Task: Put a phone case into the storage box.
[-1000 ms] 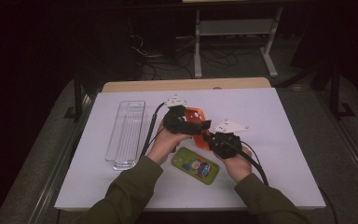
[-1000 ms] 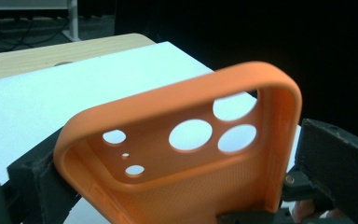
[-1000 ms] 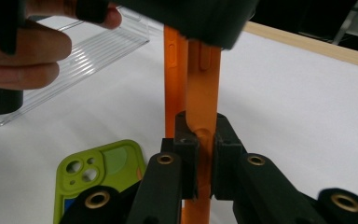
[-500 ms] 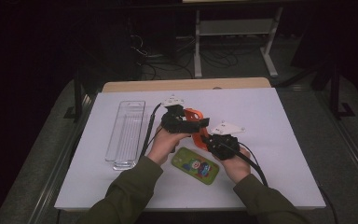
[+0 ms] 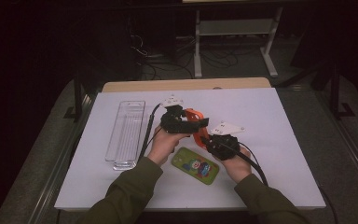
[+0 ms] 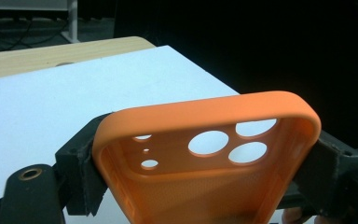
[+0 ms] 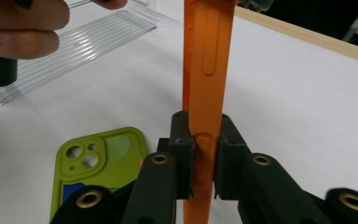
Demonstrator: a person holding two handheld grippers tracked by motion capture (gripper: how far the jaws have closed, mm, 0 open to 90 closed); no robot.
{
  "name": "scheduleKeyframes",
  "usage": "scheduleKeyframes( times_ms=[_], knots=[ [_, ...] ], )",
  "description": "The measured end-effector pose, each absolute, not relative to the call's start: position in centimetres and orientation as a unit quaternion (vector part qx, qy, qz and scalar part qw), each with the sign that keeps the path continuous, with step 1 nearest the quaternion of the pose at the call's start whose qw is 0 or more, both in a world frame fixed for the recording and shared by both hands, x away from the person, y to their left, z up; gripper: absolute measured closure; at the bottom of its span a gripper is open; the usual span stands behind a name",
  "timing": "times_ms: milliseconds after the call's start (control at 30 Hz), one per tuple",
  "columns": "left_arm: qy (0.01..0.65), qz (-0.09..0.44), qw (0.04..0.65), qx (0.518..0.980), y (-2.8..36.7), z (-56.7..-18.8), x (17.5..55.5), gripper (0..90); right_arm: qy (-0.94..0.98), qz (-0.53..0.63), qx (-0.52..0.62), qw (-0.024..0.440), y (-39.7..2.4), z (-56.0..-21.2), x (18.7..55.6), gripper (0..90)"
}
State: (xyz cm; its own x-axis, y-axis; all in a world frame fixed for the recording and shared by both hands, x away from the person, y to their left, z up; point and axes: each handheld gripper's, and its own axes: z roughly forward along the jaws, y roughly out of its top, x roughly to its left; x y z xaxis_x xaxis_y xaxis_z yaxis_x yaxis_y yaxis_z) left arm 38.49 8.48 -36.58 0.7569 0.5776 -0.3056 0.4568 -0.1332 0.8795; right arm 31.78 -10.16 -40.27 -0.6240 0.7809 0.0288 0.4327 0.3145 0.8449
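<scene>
A: Gripping what, above the counter (image 5: 279,140)?

B: Both grippers clamp the orange case (image 5: 196,125). Left gripper (image 6: 200,172): fingers just closed across its width. Right gripper (image 7: 204,158): fingers pinch its edge, loosening slightly.

A: Neighbours?

B: Green case (image 5: 196,165) at 6 o'clock; clear tray (image 5: 126,135) at 9.

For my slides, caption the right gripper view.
Right gripper pinches the upright orange phone case edge-on; green phone case lies flat.
</scene>
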Motion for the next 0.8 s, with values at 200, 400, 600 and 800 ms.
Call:
scheduleKeyframes(
  times_ms=[200, 400, 600, 800],
  knots=[
    [0.339, 0.069, 0.556, 0.756, 8.8, -36.5, 38.6, 16.0, 0.790, 0.454, 0.369, 0.183, -11.2, -40.2, 31.6, 58.0],
    [0.334, 0.076, 0.554, 0.759, 9.1, -36.2, 38.6, 16.0, 0.791, 0.465, 0.361, 0.166, -12.8, -40.1, 31.8, 42.9],
    [0.336, 0.080, 0.555, 0.757, 9.6, -36.0, 38.8, 16.0, 0.791, 0.470, 0.361, 0.149, -14.3, -40.3, 31.8, 24.6],
    [0.337, 0.088, 0.558, 0.753, 10.4, -35.6, 39.0, 15.9, 0.799, 0.443, 0.375, 0.158, -15.3, -41.1, 31.2, 12.0]
  ],
)
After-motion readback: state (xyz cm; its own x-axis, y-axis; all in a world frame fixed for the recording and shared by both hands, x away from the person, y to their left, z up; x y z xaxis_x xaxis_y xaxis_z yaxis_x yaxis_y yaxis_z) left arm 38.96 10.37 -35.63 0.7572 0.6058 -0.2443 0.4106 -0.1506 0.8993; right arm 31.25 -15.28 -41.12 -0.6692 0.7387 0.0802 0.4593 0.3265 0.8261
